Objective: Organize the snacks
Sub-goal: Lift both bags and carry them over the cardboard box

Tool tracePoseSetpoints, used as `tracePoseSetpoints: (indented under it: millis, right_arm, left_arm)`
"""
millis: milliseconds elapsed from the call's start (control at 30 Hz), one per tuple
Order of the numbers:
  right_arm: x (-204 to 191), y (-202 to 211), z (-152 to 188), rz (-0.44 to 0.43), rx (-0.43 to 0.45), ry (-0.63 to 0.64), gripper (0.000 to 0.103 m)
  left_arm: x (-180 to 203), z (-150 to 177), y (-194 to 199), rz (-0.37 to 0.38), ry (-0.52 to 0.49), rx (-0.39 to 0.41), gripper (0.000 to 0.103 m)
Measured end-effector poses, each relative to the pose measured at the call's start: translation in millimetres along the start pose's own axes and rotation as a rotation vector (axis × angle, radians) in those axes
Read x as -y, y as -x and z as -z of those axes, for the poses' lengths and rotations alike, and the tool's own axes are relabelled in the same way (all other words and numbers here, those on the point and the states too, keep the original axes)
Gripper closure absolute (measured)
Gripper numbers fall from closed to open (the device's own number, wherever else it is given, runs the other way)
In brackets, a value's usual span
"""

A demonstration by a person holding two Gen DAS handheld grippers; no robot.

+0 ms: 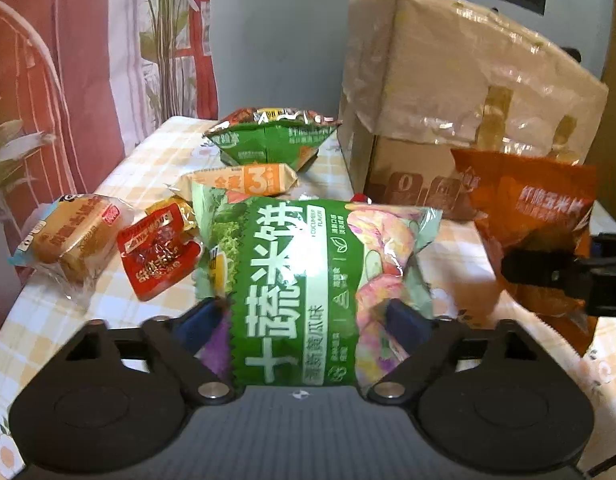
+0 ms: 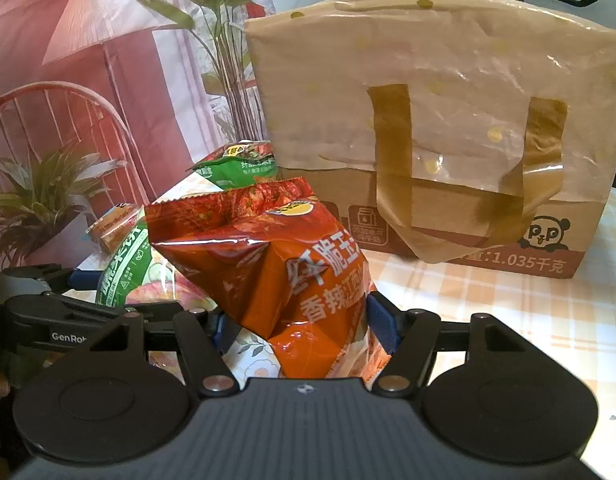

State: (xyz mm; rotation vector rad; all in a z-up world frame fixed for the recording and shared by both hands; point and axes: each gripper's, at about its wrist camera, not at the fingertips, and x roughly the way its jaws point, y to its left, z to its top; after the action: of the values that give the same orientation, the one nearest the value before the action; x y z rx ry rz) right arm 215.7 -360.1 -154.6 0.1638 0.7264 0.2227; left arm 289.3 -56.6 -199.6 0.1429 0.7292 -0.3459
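Green foil fills the space between our left gripper (image 1: 303, 312), where the cucumber rice-cracker bag (image 1: 291, 280) stands on end with its long axis running straight away from us along the fingers, its top seam pointing toward the far end of the table. Both blue pads (image 1: 199, 316) lie against its sides and the film puckers where they meet it, so we read the jaws as clamped on the bag across its short width. Over on our right, the right gripper (image 2: 303, 320) has its jaws pressed on the waist of the orange corn-chip bag (image 2: 275, 268), which tilts with its sealed top leaning up and to the left, its lower end down between the fingers. Just beyond the green bag, on the checked tablecloth (image 1: 107, 184), lie the loose pieces not yet dealt with: a red sauce packet (image 1: 157, 254), a wrapped cake (image 1: 73, 236), an orange biscuit packet (image 1: 247, 180), and farther back a green chip bag (image 1: 271, 136). Farthest off stands the beige tote bag (image 2: 436, 92), draped over a cardboard box (image 2: 468, 256), straight ahead of the right gripper and ahead and to the right of the left. We judge the right hand the nearer to it, so its bag likely goes first, and any lift must clear the tote's high rim.
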Motion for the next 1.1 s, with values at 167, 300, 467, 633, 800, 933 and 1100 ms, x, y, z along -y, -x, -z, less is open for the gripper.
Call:
tracePoseSetpoints:
  millis: [167, 300, 467, 633, 800, 933, 1100]
  right_arm:
    - [3, 3, 0, 0.004, 0.005, -0.006, 0.035]
    - [4, 5, -1, 0.003, 0.014, -0.006, 0.035]
    - [5, 13, -7, 0.003, 0.042, -0.002, 0.035]
    - [7, 26, -17, 0.003, 0.087, 0.007, 0.035]
    - [9, 43, -33, -0.001, 0.14, 0.008, 0.035]
    - [9, 60, -50, 0.0, 0.195, 0.008, 0.035]
    - [7, 78, -71, 0.002, 0.253, 0.029, 0.035]
  left_arm:
    - [-4, 1, 16, 0.03, 0.044, 0.042, 0.021]
    - [-2, -4, 35, 0.021, 0.041, 0.108, 0.021]
    - [2, -17, 50, 0.004, 0.042, 0.168, 0.021]
    - [6, -32, 65, 0.003, 0.046, 0.226, 0.02]
    - [9, -53, 75, 0.001, 0.051, 0.273, 0.02]
    - [15, -69, 82, 0.004, 0.062, 0.306, 0.02]
    - [24, -90, 91, 0.01, 0.051, 0.348, 0.02]
